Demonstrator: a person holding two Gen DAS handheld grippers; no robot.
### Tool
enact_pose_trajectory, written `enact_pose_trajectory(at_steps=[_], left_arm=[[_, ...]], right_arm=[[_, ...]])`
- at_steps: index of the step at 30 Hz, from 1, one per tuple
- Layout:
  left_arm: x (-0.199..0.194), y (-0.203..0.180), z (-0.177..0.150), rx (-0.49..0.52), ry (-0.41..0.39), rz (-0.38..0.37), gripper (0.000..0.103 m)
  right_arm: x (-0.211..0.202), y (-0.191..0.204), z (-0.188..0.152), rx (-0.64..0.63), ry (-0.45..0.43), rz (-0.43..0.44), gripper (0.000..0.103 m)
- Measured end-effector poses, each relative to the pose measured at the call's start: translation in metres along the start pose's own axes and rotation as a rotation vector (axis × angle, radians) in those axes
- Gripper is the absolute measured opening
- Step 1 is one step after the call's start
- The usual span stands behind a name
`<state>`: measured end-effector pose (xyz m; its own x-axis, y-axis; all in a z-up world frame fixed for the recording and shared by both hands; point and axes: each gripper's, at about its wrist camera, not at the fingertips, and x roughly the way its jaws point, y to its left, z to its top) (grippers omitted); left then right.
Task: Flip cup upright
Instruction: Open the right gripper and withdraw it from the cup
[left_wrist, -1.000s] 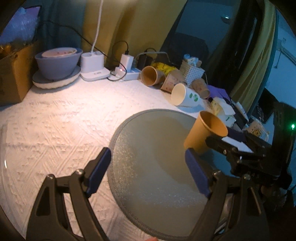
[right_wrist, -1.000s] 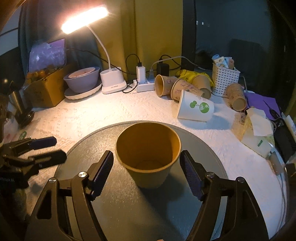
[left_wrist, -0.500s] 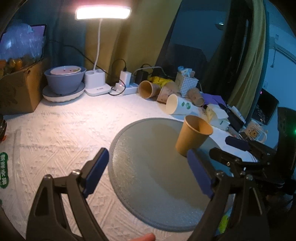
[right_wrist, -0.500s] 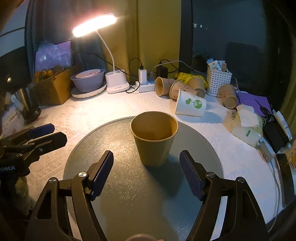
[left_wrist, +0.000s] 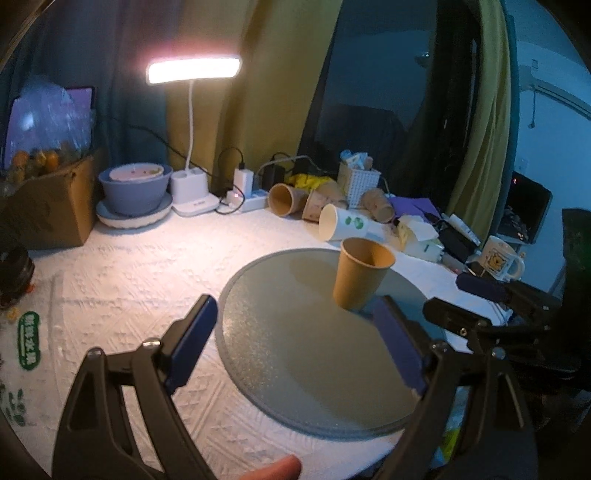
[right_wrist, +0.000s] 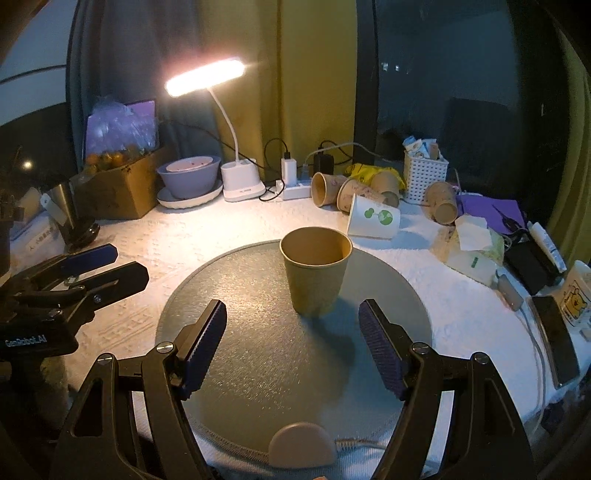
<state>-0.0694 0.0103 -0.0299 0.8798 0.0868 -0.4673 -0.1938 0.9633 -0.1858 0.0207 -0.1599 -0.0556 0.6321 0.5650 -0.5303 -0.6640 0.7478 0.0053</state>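
Note:
A brown paper cup (right_wrist: 314, 272) stands upright, mouth up, on the round grey mat (right_wrist: 258, 354); it also shows in the left wrist view (left_wrist: 360, 274) at the mat's far right. My right gripper (right_wrist: 293, 345) is open and empty, a short way in front of the cup and not touching it. My left gripper (left_wrist: 297, 349) is open and empty over the mat's (left_wrist: 295, 362) near left part. The left gripper also shows at the left of the right wrist view (right_wrist: 99, 266), and the right gripper at the right of the left wrist view (left_wrist: 469, 302).
Several paper cups lie on their sides at the back, among them a white cup with green print (right_wrist: 373, 221). A lit desk lamp (right_wrist: 236, 147), bowl (right_wrist: 190, 177), cardboard box (right_wrist: 118, 188), white basket (right_wrist: 424, 173), power strip, phone (right_wrist: 554, 339) and mug (left_wrist: 504, 262) crowd the table edges.
Both grippers have pulled back and up from the cup, which stays upright on the mat. The right gripper's fingers no longer flank the cup.

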Motion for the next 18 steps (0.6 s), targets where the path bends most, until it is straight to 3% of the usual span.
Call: enact_pose_trajectory(at_steps=[18], left_arm=[[-0.072,-0.026,0.016,0.082,-0.181,0.003,0.088]], right_arm=[[-0.076,0.018,0.005,-0.022,-0.153,-0.023,0.077]])
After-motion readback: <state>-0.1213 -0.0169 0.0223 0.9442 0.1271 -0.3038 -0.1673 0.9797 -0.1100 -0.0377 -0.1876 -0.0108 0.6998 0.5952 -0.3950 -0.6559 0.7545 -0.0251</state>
